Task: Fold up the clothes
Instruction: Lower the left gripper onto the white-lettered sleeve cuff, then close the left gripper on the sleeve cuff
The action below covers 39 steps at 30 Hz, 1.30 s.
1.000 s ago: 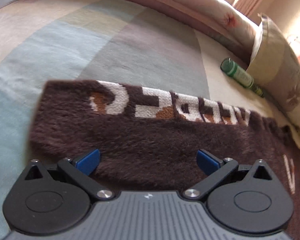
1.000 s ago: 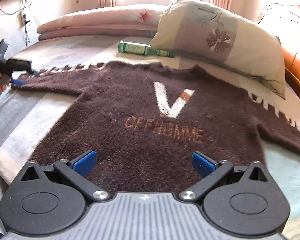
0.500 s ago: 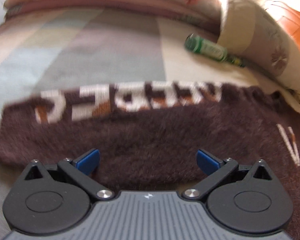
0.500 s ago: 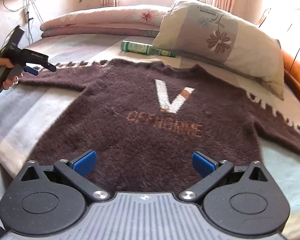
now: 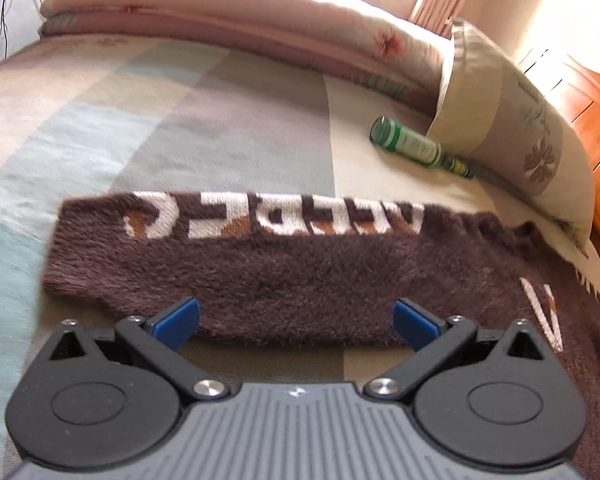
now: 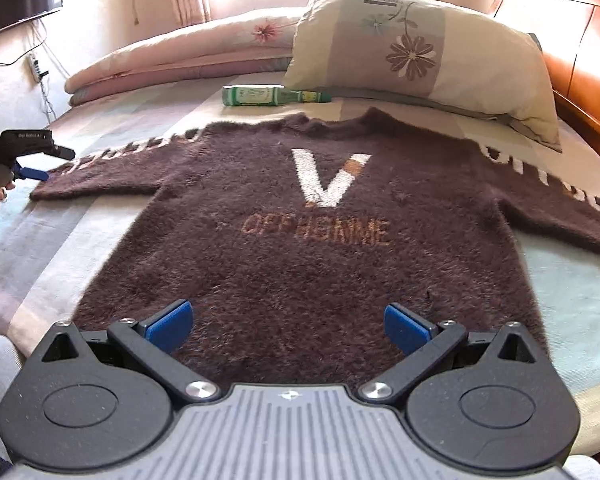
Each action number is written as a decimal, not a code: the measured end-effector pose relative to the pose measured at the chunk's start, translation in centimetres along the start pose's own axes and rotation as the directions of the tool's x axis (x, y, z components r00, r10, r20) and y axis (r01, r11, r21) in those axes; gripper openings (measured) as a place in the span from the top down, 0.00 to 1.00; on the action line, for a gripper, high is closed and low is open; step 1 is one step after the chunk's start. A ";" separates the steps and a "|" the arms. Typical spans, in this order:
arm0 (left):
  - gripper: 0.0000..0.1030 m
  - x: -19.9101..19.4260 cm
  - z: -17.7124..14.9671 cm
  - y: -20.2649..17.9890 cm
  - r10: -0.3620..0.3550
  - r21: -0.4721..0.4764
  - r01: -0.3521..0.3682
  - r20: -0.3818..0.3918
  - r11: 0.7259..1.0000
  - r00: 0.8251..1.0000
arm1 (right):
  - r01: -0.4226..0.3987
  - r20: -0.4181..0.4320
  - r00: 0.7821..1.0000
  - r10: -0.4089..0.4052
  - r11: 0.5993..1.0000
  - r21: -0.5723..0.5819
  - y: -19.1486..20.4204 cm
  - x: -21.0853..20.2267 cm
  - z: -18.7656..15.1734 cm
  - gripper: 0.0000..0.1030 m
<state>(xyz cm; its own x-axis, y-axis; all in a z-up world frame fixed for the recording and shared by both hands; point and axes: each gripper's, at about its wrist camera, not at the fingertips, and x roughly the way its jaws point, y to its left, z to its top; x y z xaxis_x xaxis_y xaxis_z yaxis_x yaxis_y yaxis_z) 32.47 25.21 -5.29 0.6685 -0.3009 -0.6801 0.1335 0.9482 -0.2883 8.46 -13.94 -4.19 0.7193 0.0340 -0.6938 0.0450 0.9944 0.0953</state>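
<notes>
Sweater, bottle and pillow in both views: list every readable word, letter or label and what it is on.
"V": large white letter on the chest of the sweater.
"OFFHOMME": my best reading of the fuzzy orange line under it.
Sleeve lettering: white, upside down, not legible.
Green bottle label: too small.
Pillow print: too small.
Left tongs body text: blurred.

The sweater (image 6: 300, 248) is showing a fuzzy dark brown, with a white V tipped in tan and tan lettering beneath it; its sleeve (image 5: 260, 248) is carrying white block letters with tan patches. The bedspread (image 5: 148, 120) is lying in pale blocks of blue, grey, beige and cream. The bottle (image 6: 268, 96) is showing green with a white label. The pillow (image 6: 420, 48) is wearing cream and mauve-grey panels with a dark mauve flower. The folded quilt (image 5: 240, 12) is showing pink with floral prints. Both grippers' fingertips (image 6: 168, 324) are showing blue on black bodies.
</notes>
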 end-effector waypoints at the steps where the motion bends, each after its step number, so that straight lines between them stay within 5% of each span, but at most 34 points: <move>1: 0.01 0.0 -0.5 0.1 -0.011 -0.005 0.011 0.012 1.000 1.000 | -0.003 0.000 1.000 0.003 1.000 -0.002 0.0 -0.1 -0.1 0.00; 11: 0.01 3.0 -4.1 3.7 -0.133 -0.222 0.121 -0.039 0.968 0.990 | -0.009 -0.022 1.000 0.010 1.000 0.027 -0.3 0.4 -0.3 0.00; 26: 0.01 4.8 -3.2 7.8 -0.237 -0.344 0.263 0.117 0.901 0.964 | 0.000 -0.073 0.997 0.000 1.000 -0.001 1.0 2.7 0.1 0.00; 31: 0.01 5.1 -2.5 9.8 -0.218 -0.404 0.272 0.176 0.873 0.960 | 0.015 -0.083 0.996 -0.016 1.000 -0.011 0.9 3.1 0.0 0.00; 39: 0.01 4.8 -1.8 14.8 -0.162 -0.613 0.297 0.266 0.732 0.950 | 0.027 -0.098 0.995 -0.027 1.000 0.002 0.3 3.6 0.0 0.00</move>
<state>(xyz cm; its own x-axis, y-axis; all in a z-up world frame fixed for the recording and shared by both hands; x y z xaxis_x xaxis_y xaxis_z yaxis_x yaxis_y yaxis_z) 36.34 37.64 -13.97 0.8084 -0.4126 -0.4198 -0.1521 0.5425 -0.8262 11.10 -13.54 -6.63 0.6463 0.0172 -0.7629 0.0660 0.9947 0.0783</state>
